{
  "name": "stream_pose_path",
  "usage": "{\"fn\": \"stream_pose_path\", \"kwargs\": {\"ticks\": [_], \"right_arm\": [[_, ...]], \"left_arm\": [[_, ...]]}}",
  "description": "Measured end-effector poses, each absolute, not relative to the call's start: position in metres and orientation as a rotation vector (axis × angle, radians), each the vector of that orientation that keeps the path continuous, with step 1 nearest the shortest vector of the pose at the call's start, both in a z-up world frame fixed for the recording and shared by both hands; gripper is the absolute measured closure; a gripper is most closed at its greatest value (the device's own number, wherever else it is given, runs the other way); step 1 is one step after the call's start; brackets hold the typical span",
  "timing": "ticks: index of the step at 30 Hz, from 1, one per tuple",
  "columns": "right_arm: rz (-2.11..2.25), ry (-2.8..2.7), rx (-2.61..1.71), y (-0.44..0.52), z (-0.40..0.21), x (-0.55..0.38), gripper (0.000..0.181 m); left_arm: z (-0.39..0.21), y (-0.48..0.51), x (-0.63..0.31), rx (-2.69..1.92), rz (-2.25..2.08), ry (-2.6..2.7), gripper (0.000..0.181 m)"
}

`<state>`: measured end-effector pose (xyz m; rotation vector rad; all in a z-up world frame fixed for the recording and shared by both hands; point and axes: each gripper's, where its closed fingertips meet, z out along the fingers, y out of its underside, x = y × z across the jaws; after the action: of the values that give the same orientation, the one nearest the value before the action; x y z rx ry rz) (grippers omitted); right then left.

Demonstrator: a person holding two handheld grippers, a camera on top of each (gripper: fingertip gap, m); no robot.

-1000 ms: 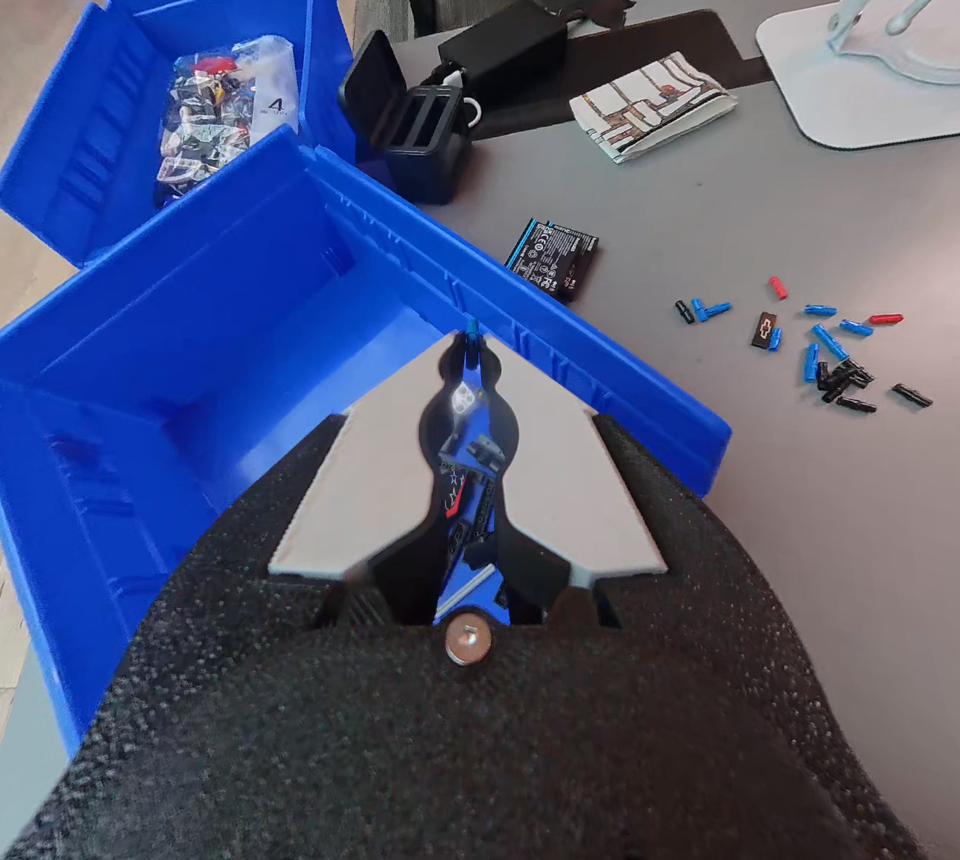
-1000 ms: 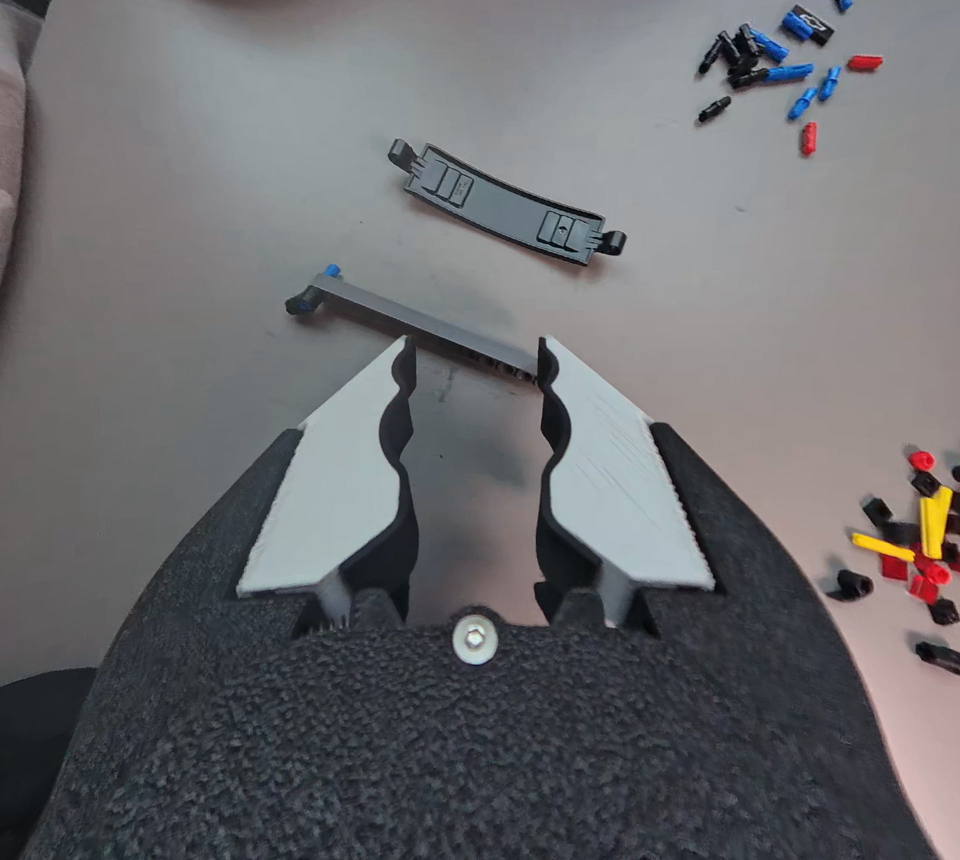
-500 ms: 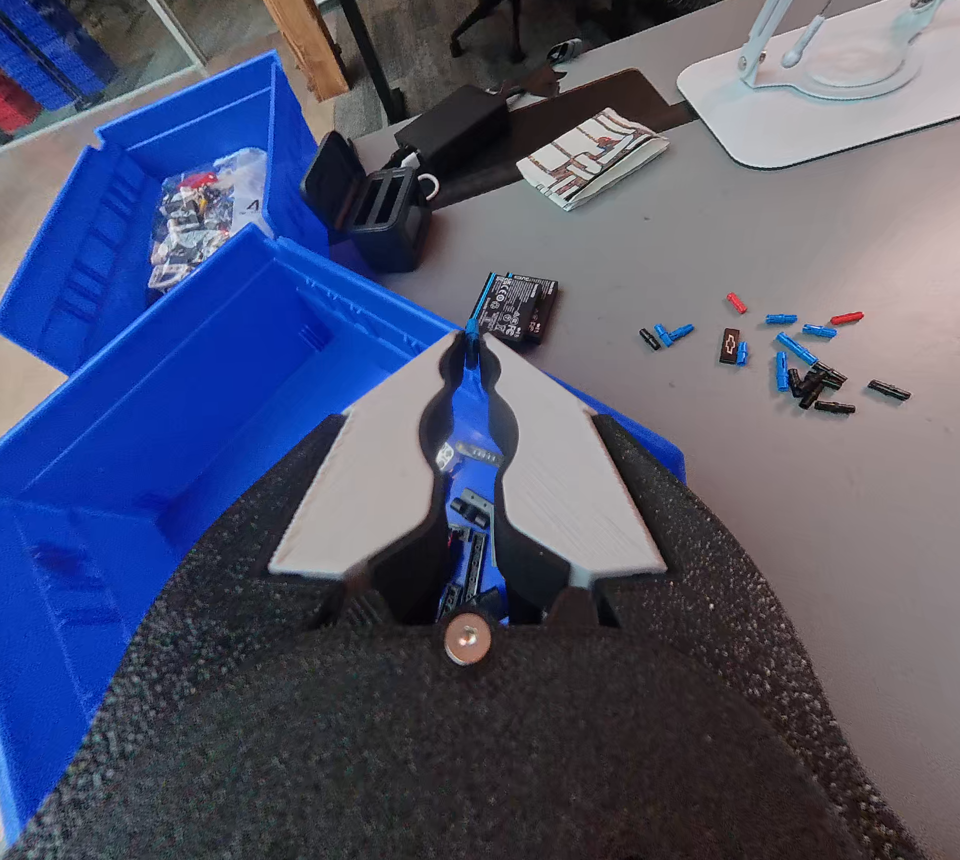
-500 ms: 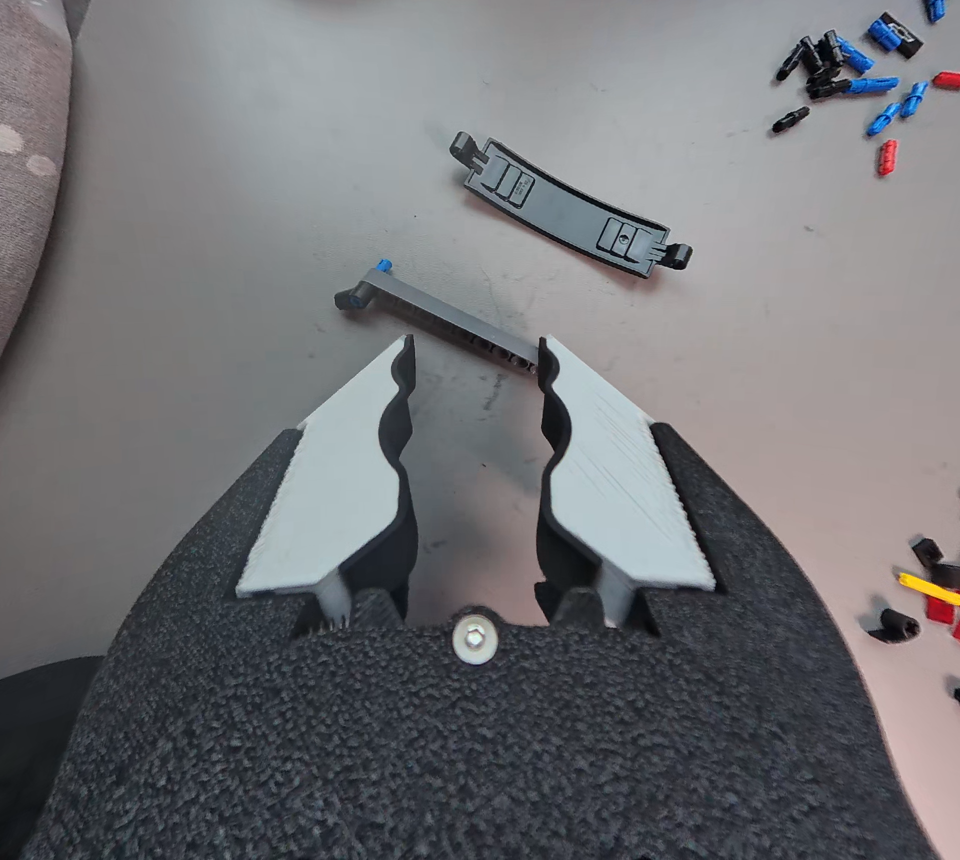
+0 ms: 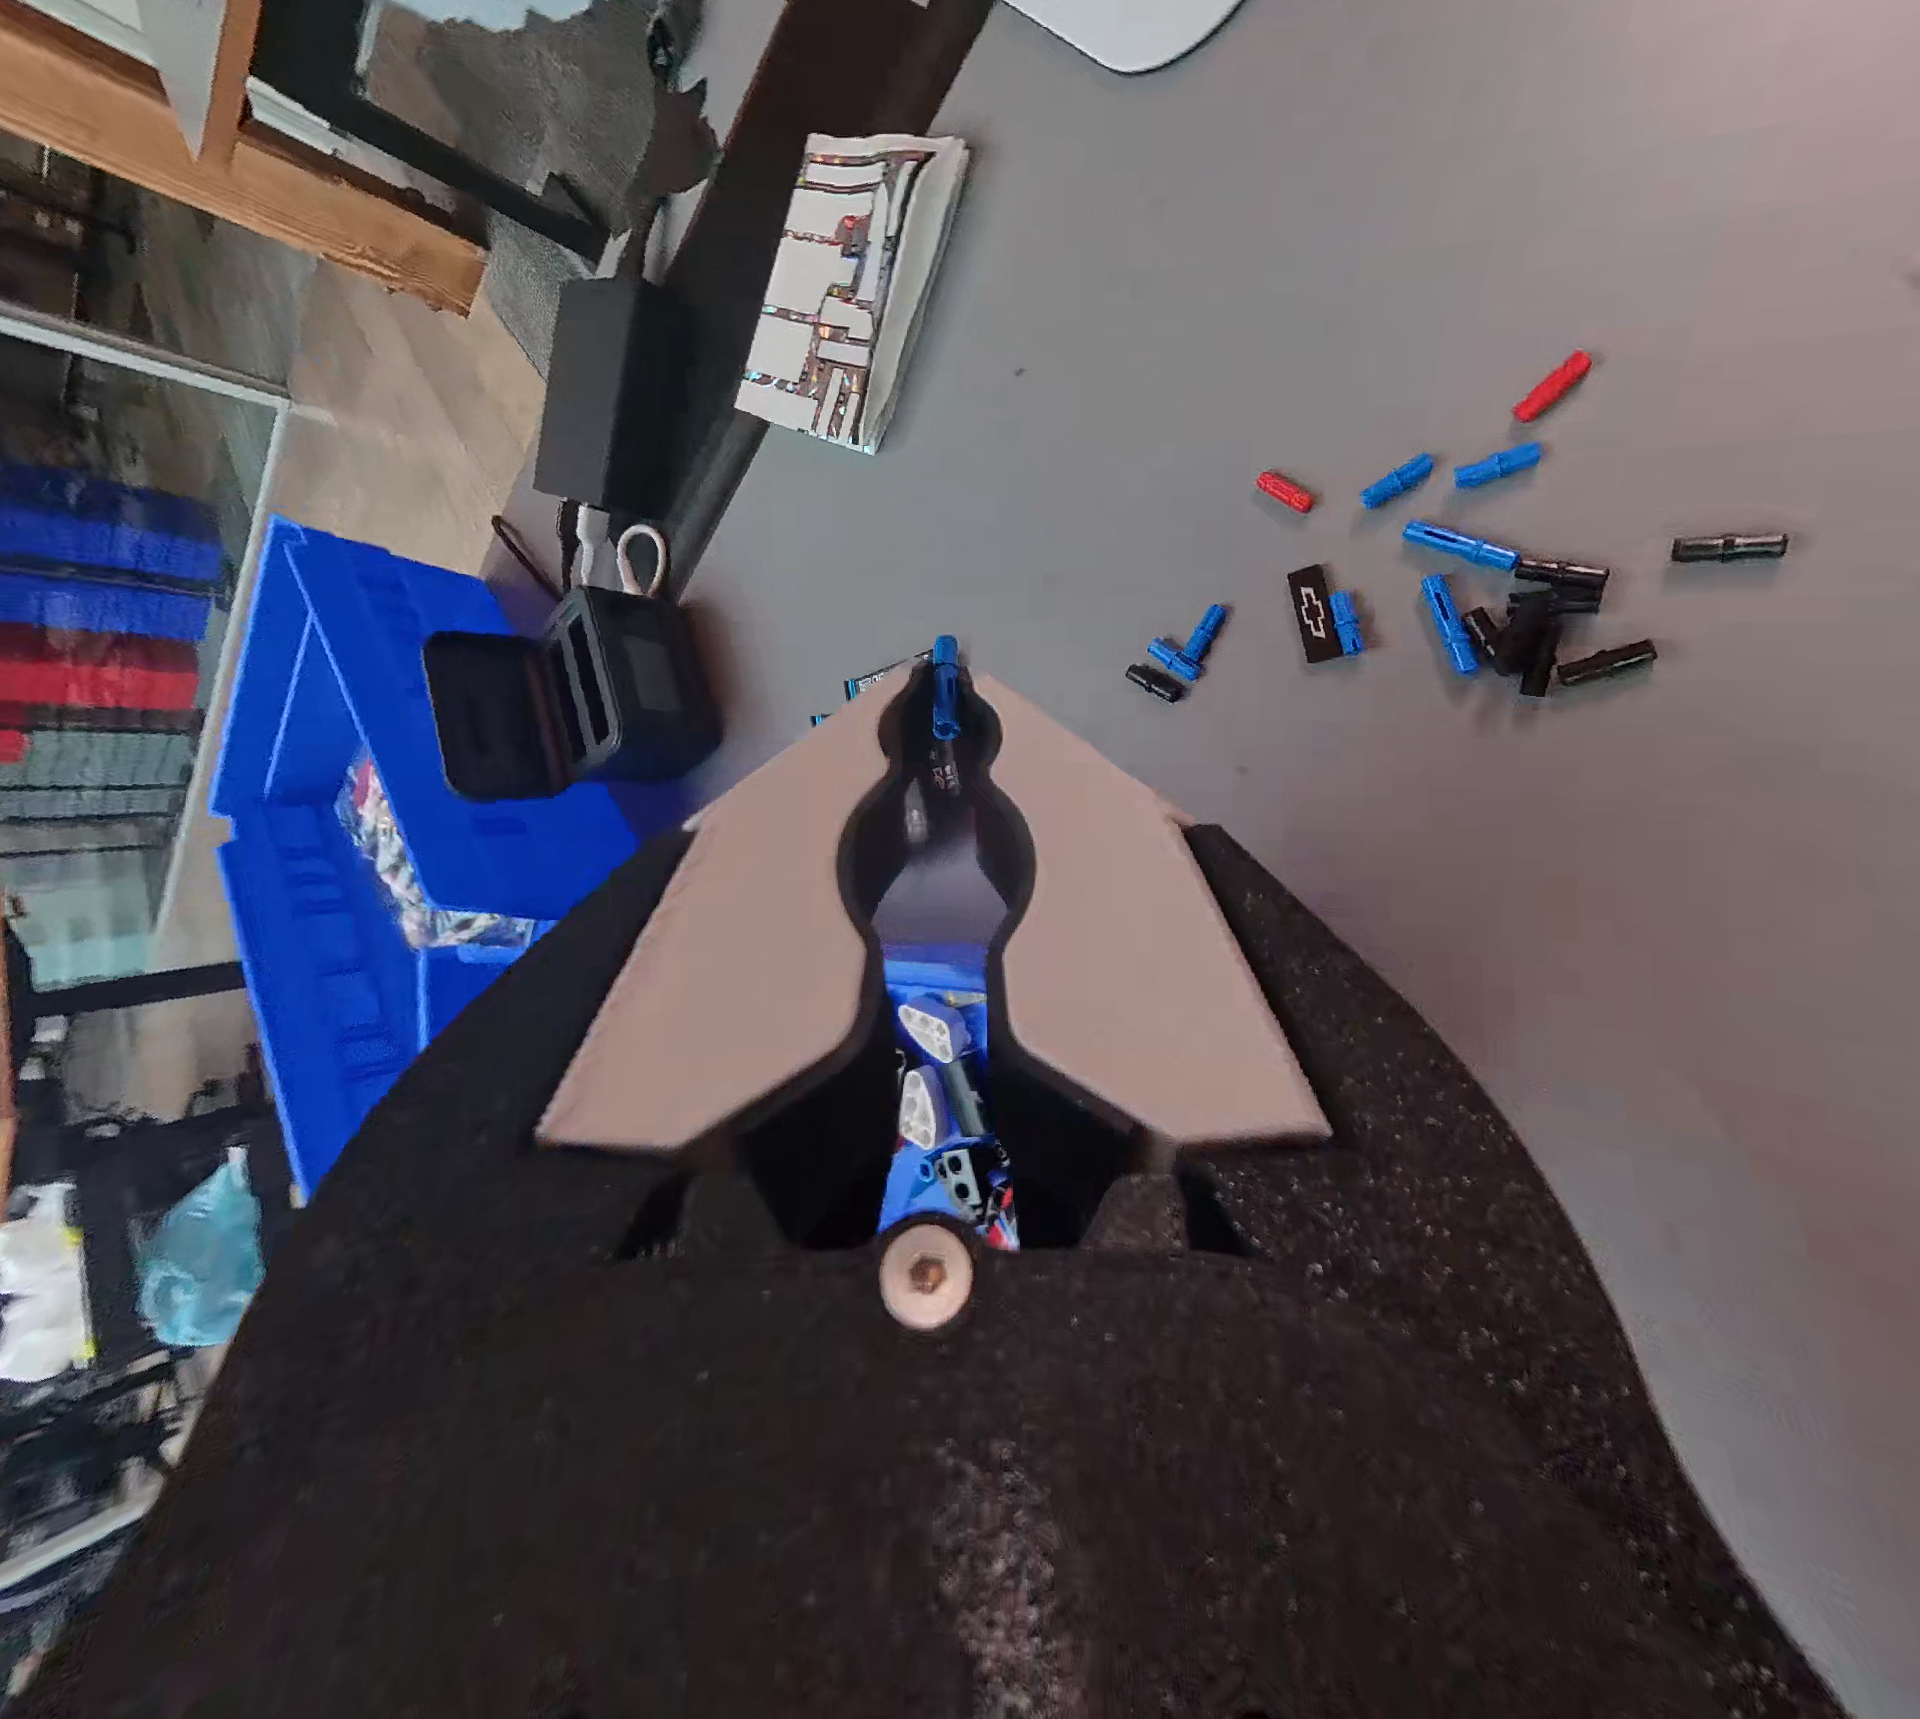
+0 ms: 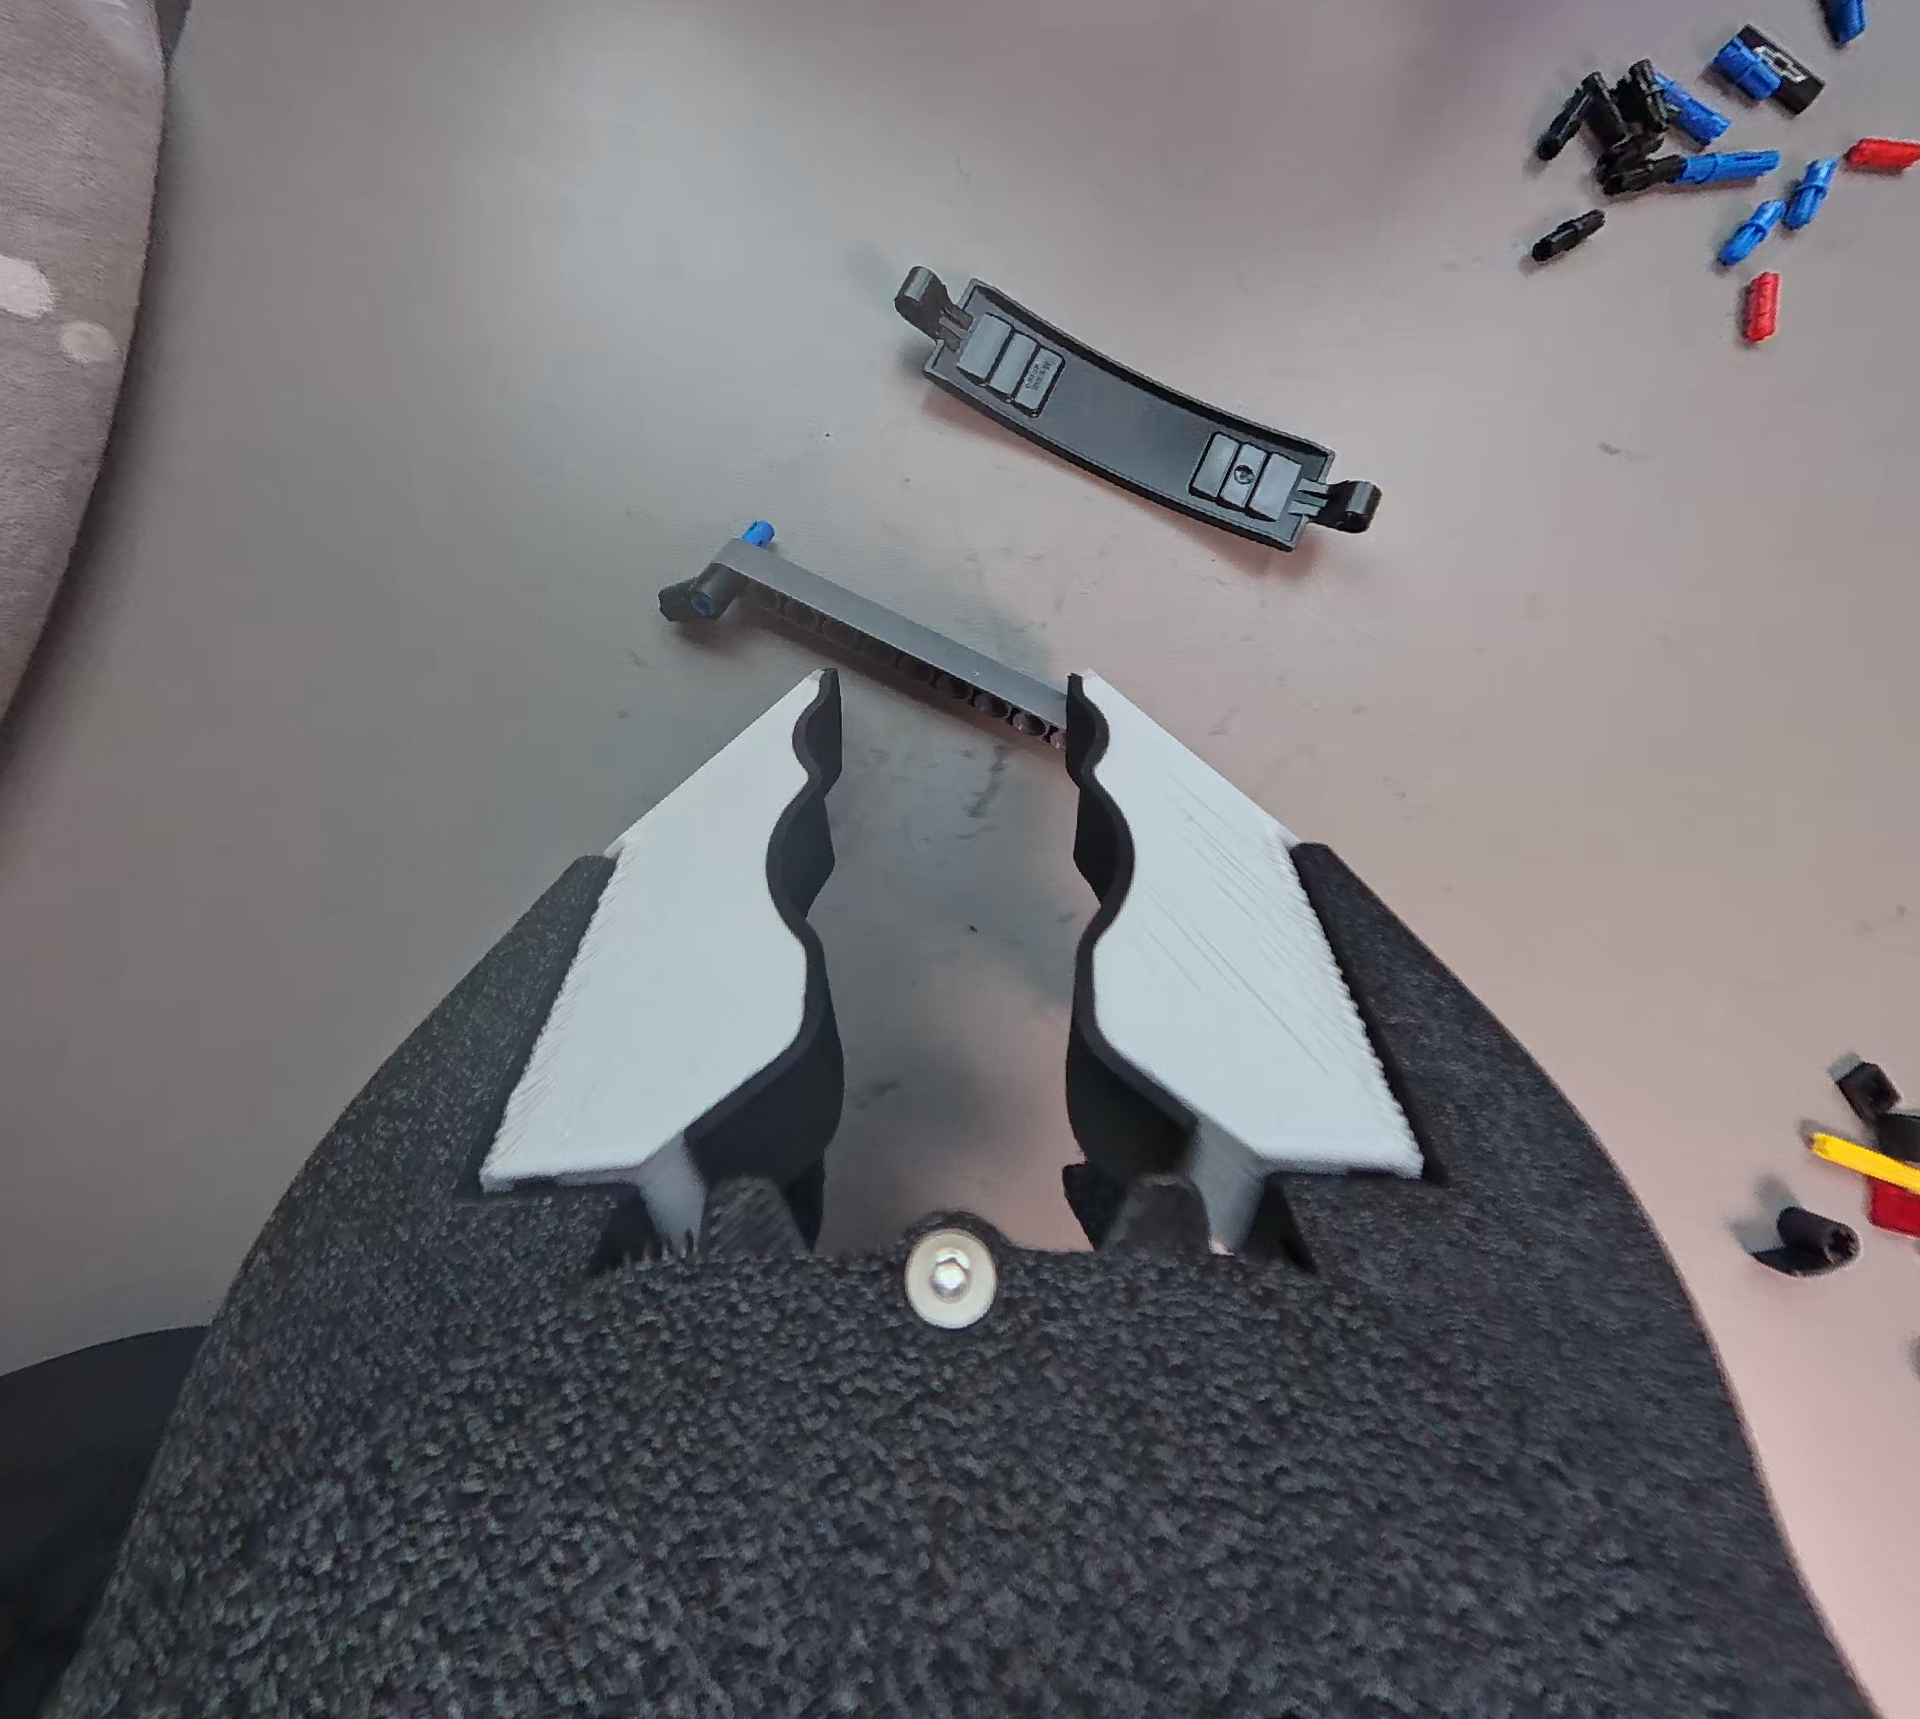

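So the left hand-held gripper (image 5: 943,682) is clamped on a small blue-tipped pin piece (image 5: 943,713) above the tabletop (image 5: 1455,942), while the right hand-held gripper (image 6: 948,703) hangs wide apart, empty, just short of the grey beam (image 6: 883,641).

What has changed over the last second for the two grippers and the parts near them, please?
The left gripper, shut on a small blue pin, has swung away from above the large blue plastic bin and out over the grey table, rolling sideways. The right gripper stays open just short of the long grey beam, drifting slightly left. The curved black panel and scattered pins lie as before.
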<state>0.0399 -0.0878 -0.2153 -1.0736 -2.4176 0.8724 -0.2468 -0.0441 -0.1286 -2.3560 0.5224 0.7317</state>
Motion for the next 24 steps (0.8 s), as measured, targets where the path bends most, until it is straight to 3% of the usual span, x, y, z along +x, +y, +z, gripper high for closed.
{"fn": "stream_pose_path", "kwargs": {"ticks": [15, 24], "right_arm": [[0.907, -2.385, -1.093, -0.087, -0.215, 0.041, 0.141], [0.923, -2.372, -1.103, -0.086, -0.214, 0.043, 0.141]], "left_arm": [[-0.192, -0.036, -0.203, -2.747, 0.561, 1.296, 0.176], [-0.203, -0.032, -0.208, -2.783, 0.613, 1.29, 0.163]]}}
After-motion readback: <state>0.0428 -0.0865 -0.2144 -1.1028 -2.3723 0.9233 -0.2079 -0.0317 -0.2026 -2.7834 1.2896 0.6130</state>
